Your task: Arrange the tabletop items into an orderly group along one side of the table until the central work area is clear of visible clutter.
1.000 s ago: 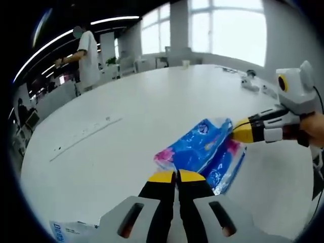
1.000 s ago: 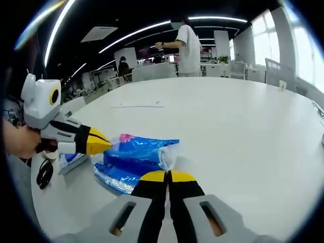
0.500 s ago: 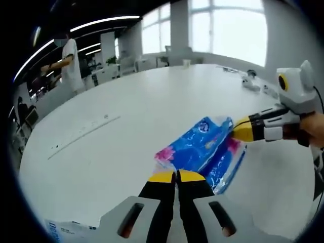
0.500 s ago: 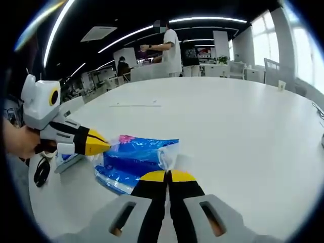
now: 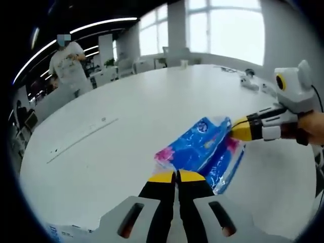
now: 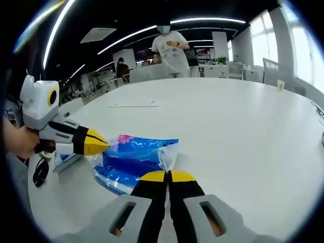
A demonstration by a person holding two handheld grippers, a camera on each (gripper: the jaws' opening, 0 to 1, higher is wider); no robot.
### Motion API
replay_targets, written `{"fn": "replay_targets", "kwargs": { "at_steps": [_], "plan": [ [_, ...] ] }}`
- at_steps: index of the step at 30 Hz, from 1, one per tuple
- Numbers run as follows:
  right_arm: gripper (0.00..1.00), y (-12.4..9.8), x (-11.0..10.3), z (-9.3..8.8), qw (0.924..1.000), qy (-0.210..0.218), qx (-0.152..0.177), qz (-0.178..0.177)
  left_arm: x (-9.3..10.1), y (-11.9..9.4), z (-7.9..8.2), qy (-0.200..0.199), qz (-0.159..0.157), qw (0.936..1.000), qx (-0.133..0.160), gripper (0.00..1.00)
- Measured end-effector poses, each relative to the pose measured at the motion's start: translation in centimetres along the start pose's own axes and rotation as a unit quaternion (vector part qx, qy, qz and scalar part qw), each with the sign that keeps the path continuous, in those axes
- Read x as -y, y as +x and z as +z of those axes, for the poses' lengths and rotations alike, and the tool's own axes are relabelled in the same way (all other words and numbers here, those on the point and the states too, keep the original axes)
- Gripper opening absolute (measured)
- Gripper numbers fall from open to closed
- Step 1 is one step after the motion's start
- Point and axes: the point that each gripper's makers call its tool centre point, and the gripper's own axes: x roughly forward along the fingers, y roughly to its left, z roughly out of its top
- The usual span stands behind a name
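Note:
A blue plastic packet (image 5: 202,151) with a pink end lies on the white table (image 5: 152,101). My left gripper (image 5: 176,175) is shut on the packet's pink near edge. In the left gripper view, my right gripper (image 5: 238,129) comes in from the right, its yellow tips pinched on the packet's far corner. In the right gripper view the blue packet (image 6: 135,158) lies ahead, and my right gripper (image 6: 168,175) is shut on its clear plastic flap. The left gripper (image 6: 101,143) reaches in from the left and holds the opposite edge.
A white and blue booklet (image 6: 67,160) and a black cable (image 6: 39,172) lie near the table edge behind the left gripper. A thin strip (image 5: 81,141) lies farther out. Small items (image 5: 250,83) sit near the window side. A person (image 6: 172,48) stands beyond the table.
The person in the background has walked along the far side of the table. Both grippers and the packet have stayed almost still.

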Motion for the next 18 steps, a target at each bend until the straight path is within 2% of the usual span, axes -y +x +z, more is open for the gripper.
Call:
{"fn": "replay_targets", "kwargs": {
  "at_steps": [10, 18],
  "plan": [
    [0.00, -0.18, 0.44, -0.33, 1.0000, -0.004, 0.001, -0.001, 0.33, 0.29, 0.33, 0.004, -0.005, 1.0000, 0.006, 0.00],
    [0.00, -0.01, 0.80, -0.19, 0.9999, 0.007, 0.015, -0.002, 0.49, 0.35, 0.35, 0.012, -0.009, 0.9999, 0.005, 0.00]
  ]
}}
